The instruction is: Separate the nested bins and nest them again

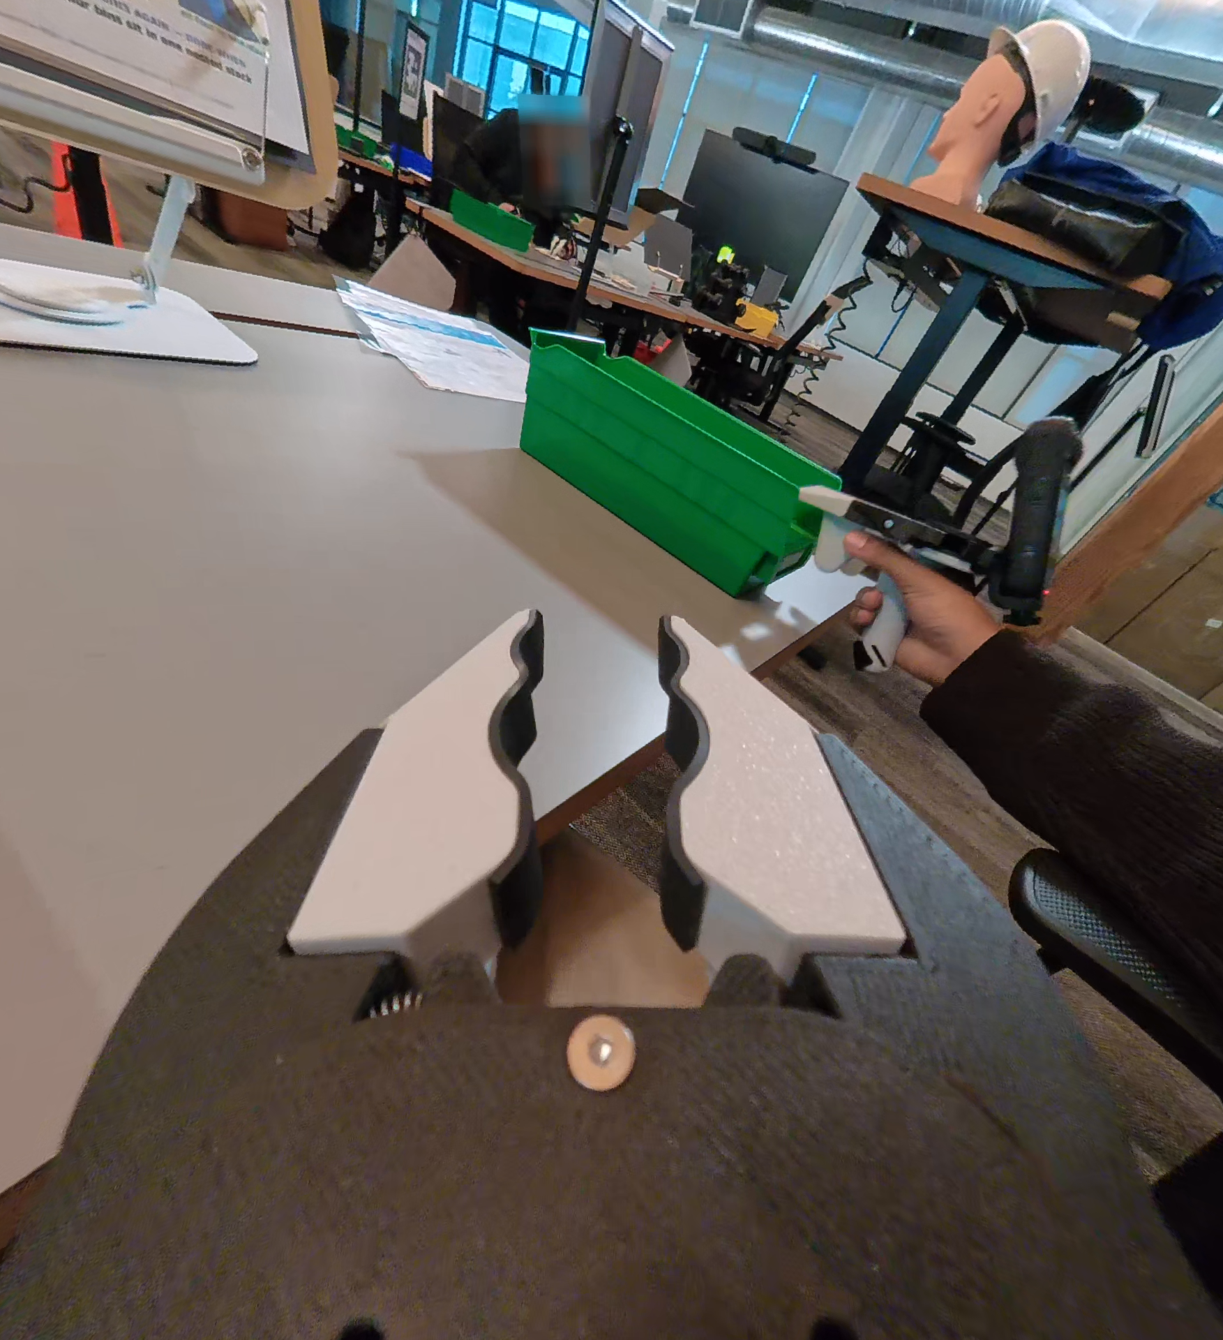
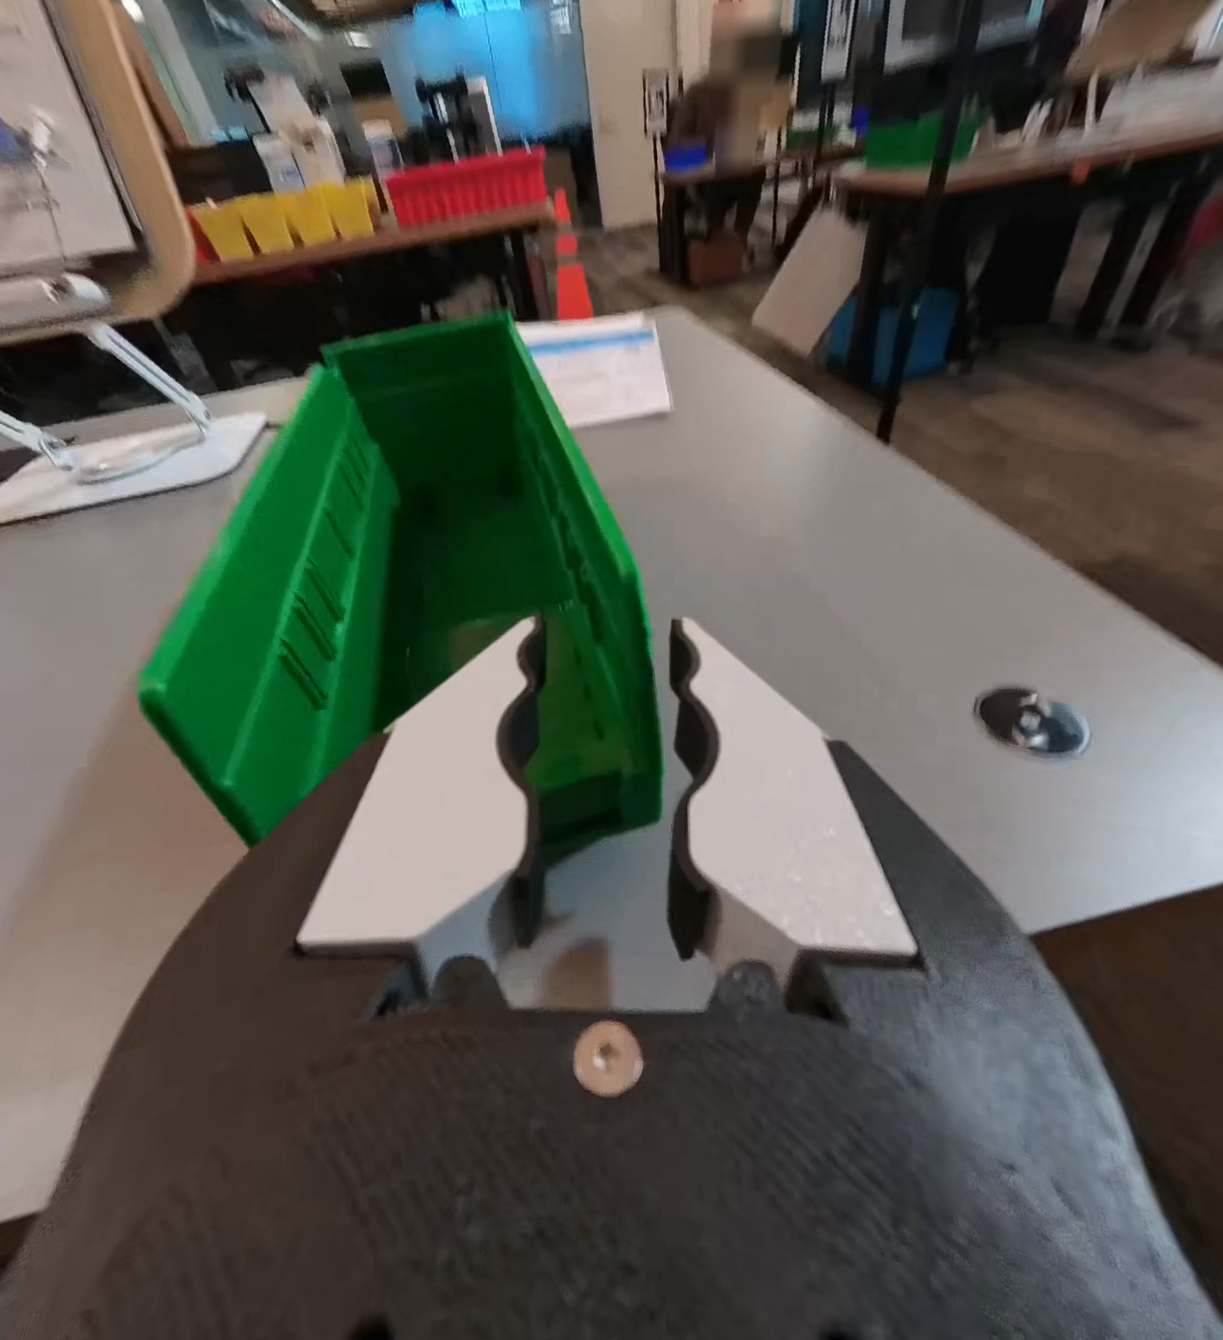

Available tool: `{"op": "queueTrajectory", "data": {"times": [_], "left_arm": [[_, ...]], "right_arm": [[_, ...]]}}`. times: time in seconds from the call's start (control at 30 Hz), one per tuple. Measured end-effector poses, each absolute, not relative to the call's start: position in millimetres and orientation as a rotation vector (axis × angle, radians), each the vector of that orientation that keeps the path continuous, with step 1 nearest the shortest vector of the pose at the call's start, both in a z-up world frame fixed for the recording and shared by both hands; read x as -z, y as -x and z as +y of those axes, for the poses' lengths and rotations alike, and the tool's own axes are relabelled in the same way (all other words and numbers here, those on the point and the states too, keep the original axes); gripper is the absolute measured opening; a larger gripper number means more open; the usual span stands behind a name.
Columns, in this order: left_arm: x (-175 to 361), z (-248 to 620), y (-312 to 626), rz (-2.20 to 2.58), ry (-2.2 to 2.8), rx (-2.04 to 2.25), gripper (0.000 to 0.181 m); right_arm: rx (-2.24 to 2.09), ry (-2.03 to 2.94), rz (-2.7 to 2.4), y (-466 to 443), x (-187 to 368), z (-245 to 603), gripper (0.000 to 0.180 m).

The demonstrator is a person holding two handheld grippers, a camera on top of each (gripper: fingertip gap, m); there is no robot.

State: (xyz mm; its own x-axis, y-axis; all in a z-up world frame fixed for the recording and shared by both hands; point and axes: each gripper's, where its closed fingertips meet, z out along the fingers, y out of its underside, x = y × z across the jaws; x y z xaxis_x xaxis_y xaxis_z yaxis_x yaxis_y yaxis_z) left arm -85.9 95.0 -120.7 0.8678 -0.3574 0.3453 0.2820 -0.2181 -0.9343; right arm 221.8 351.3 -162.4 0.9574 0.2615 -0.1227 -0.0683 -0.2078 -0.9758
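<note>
Right now the green bins (image 2: 449, 551) sit nested near the desk (image 2: 847, 580) edge, mid-frame in the right wrist view, with the right tool (image 2: 604, 638) spread and empty just short of their near end. Better to pinch only the top rim while the left tool (image 1: 601, 631), also spread and well apart, pins the lower bin. Only the left wrist view shows the stacked rims side-on and the hand (image 1: 927, 616).

Bright, even indoor light fills both views, with daylight from the far windows (image 1: 521, 51) in the left wrist view. The right wrist view is motion-blurred, worst in its background shelves (image 2: 376, 210). Wide-angle distortion bends both pictures' edges, and soft glare lies on the grey table (image 2: 847, 580).
</note>
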Motion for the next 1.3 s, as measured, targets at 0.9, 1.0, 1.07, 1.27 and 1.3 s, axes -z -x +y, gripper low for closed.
{"op": "queueTrajectory", "data": {"times": [0.9,1.0,1.07,1.27,1.3], "left_arm": [[130.3,96.2,82.7,0.058,1.72,0.598,0.029],[130.6,96.2,82.6,0.056,1.721,0.601,0.029],[130.3,96.0,82.7,0.056,1.72,0.601,0.029],[130.1,96.1,83.4,0.052,1.72,0.604,0.029],[130.0,96.1,83.4,0.051,1.719,0.605,0.029]], "right_arm": [[-0.451,1.78,-0.382,-172.9,183.1,337.5,0.001],[-0.43,1.769,-0.393,-172.8,183.1,337.5,0.001],[-0.435,1.772,-0.392,-172.9,183.1,337.5,0.001],[-0.436,1.776,-0.394,-174.3,183.1,336.8,0.001],[-0.438,1.777,-0.393,-174.6,183.1,336.5,0.001]]}}
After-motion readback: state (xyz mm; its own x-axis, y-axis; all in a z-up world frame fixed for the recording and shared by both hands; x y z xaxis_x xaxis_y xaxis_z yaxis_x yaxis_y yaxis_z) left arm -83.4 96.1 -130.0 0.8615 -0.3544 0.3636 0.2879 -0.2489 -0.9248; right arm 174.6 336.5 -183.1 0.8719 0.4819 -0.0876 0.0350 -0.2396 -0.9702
